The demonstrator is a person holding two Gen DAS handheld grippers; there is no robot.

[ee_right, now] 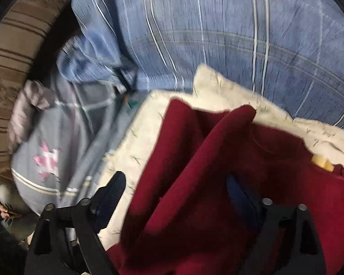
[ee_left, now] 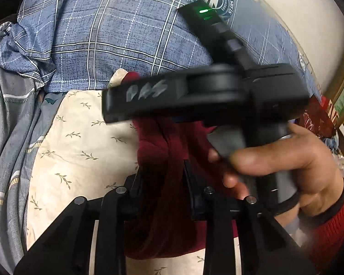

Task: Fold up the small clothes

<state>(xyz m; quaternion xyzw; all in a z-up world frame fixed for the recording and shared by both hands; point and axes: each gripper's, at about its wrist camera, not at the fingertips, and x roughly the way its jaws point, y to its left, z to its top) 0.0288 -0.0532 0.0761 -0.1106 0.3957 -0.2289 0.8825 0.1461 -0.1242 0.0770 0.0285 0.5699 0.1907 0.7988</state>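
The dark red garment (ee_right: 195, 183), a soft knit-looking piece, lay rumpled on a cream cloth with small leaf sprigs (ee_left: 75, 142), which itself lay on a bed in front of a blue plaid pillow (ee_left: 107, 34). In the right wrist view it filled the lower right of the frame, with a long raised fold running from the lower middle toward the upper right and a small yellow tag (ee_right: 322, 161) near its right edge.

The left claw (ee_left: 162, 183), low in the frame's middle, had drawn in tight on a ridge of the red cloth, which rose between its fingers. The right claw (ee_right: 178, 192) stood wide apart: its left finger (ee_right: 110, 190) lay over the cream cloth just beside the garment, its right finger was sunk among red folds, and whether the pads pressed anything could not be told. In the left wrist view a hand (ee_left: 284, 160) in a red sleeve held the right claw's black body above the garment.
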